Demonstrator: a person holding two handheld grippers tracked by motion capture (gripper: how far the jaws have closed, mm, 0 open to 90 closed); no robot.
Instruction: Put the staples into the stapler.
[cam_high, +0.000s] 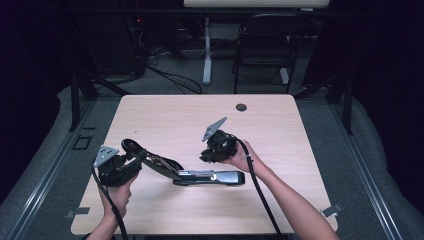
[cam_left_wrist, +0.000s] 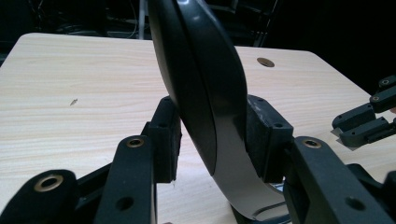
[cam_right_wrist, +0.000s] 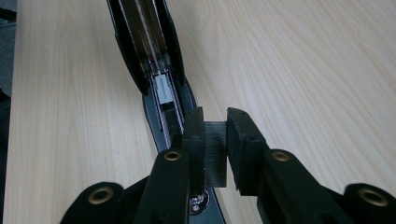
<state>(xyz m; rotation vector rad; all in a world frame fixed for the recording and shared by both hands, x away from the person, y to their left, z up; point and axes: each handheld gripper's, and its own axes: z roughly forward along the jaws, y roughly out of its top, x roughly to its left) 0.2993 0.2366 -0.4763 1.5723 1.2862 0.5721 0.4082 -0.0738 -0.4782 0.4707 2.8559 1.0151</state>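
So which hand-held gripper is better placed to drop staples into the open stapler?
Right. The right hand-held gripper holds a staple strip just above the stapler channel, while the left hand-held gripper is busy holding its lid open.

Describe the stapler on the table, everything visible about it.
The stapler is black, long and glossy, plastic by its look, and swung wide open. Its base lies flat on the pale wooden table, near the person's edge. The curved top cover is raised up and to the left, clamped between the left gripper pads. The right gripper view shows the open metal staple channel with a small white pusher inside. The right gripper is shut on a small grey block of staples just above the channel.
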